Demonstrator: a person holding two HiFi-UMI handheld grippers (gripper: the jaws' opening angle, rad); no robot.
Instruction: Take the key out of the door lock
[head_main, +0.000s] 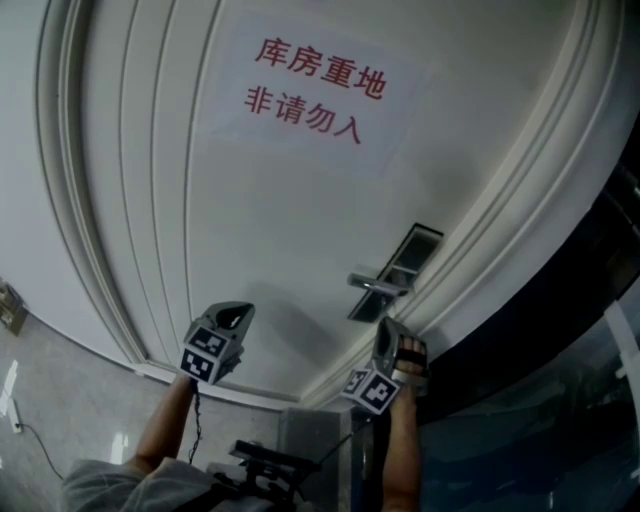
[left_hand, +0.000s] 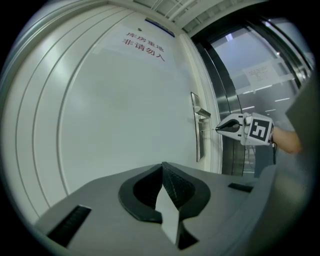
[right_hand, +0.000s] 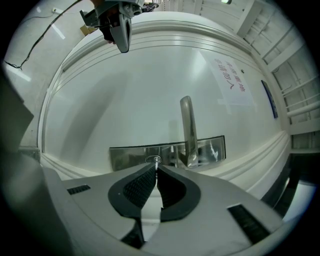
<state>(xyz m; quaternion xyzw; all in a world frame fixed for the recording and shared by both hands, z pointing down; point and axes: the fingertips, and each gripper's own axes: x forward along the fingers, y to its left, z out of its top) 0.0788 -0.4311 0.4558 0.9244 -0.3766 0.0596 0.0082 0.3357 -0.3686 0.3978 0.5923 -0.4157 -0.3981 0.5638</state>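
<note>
A thin metal key (right_hand: 157, 161) sits pinched at the tips of my right gripper (right_hand: 156, 168), which is shut on it. Its blade points into the round keyhole of the steel lock plate (right_hand: 129, 156). From the left gripper view the key (left_hand: 209, 130) shows as a fine line between the right gripper (left_hand: 218, 129) and the lock plate (left_hand: 198, 142); I cannot tell how deep it sits. The lever handle (right_hand: 187, 127) is just beside it. My left gripper (left_hand: 162, 167) is shut on nothing and hangs back from the white door, well to the left of the lock (head_main: 395, 268).
A paper sign with red print (head_main: 315, 90) is stuck on the white panelled door. A dark metal frame and glass (left_hand: 250, 95) stand right of the door edge. A person's forearm (head_main: 400, 450) carries the right gripper (head_main: 386, 325); the left gripper (head_main: 238, 310) is lower left.
</note>
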